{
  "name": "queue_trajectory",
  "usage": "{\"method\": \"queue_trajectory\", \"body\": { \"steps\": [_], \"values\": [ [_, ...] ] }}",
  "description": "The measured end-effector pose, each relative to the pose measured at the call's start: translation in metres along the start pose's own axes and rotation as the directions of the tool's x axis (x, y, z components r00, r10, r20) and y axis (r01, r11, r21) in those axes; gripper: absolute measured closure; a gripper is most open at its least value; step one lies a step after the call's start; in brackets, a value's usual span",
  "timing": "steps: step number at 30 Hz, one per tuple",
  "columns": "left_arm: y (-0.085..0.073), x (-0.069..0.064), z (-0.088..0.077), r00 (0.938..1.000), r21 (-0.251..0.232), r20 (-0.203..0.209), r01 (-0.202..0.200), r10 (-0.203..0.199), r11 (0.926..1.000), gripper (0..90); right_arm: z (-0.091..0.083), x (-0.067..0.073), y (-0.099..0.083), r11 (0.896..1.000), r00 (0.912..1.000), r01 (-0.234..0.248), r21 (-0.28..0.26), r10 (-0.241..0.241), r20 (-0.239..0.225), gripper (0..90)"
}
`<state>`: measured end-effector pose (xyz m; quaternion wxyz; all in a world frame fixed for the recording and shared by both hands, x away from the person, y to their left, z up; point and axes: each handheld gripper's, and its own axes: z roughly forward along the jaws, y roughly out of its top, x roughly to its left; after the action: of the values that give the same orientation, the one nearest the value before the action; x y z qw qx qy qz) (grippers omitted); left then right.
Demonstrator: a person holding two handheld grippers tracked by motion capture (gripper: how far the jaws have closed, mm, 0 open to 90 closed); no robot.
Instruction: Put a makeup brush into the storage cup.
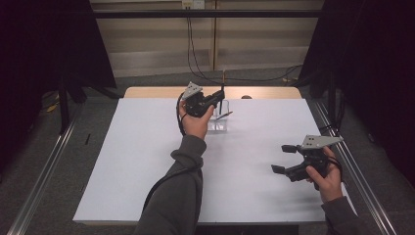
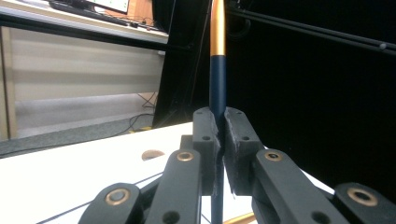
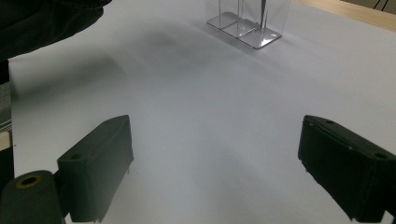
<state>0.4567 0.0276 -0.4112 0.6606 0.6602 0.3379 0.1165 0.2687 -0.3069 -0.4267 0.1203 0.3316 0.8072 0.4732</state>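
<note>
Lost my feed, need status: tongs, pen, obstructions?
Left tongs shut on pen, upright over clear holder. Right tongs open, empty. Nothing blocking.

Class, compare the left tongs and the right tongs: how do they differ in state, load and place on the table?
The left tongs are shut; the right tongs stand wide open. The left tongs clamp an upright dark pen with a gold band; the right tongs hold nothing. The left tongs sit at the table's far side by the clear holder; the right tongs hover near its right edge. Both are black and hand-held.
</note>
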Motion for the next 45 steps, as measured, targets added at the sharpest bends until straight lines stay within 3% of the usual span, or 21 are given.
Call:
{"method": "queue_trajectory", "body": {
  "steps": [16, 22, 23, 29, 30, 33, 38, 43, 45],
  "values": [
    [-0.005, 0.006, 0.006, 0.9989, 0.010, -0.045, -0.013, 0.013, 0.9999, 84.1, 0.000, -0.001, 0.000, 1.000, 1.0000, 0.002, -0.001, -0.002, -0.001, 9.4],
    [-0.006, 0.006, 0.007, 0.9974, 0.033, -0.060, -0.039, 0.041, 0.9987, 84.0, -0.001, -0.001, 0.000, 1.000, 1.0000, 0.002, -0.004, -0.002, 0.001, 9.3],
    [-0.006, 0.005, 0.008, 0.9975, 0.018, -0.067, -0.022, 0.023, 0.9996, 84.0, -0.001, -0.001, 0.000, 1.000, 1.0000, 0.002, -0.005, -0.002, 0.005, 9.3],
    [-0.007, 0.006, 0.011, 0.9967, 0.029, -0.071, -0.037, 0.039, 0.9989, 84.0, -0.001, -0.001, 0.000, 1.000, 1.0000, 0.004, -0.001, -0.004, -0.001, 9.3],
    [-0.008, 0.004, 0.012, 0.9968, 0.022, -0.076, -0.023, 0.025, 0.9995, 84.0, 0.000, -0.001, 0.000, 1.000, 1.0000, 0.005, -0.001, -0.005, -0.001, 9.3],
    [-0.008, 0.007, 0.011, 0.9956, 0.045, -0.079, -0.048, 0.051, 0.9978, 84.0, -0.001, -0.001, 0.000, 1.000, 1.0000, 0.004, -0.004, -0.004, 0.002, 9.3],
    [-0.010, 0.006, 0.014, 0.9970, 0.028, -0.073, -0.024, 0.026, 0.9993, 84.0, -0.001, -0.001, 0.000, 1.000, 1.0000, 0.005, -0.004, -0.005, 0.000, 9.3],
    [-0.012, 0.006, 0.013, 0.9944, 0.041, -0.098, -0.035, 0.039, 0.9986, 83.9, -0.001, -0.001, 0.000, 1.000, 1.0000, 0.006, -0.003, -0.006, -0.005, 9.3],
    [-0.013, 0.007, 0.014, 0.9957, 0.046, -0.083, -0.038, 0.041, 0.9982, 83.9, -0.001, -0.001, 0.000, 1.000, 1.0000, 0.008, -0.003, -0.008, -0.005, 9.3]
  ]
}}
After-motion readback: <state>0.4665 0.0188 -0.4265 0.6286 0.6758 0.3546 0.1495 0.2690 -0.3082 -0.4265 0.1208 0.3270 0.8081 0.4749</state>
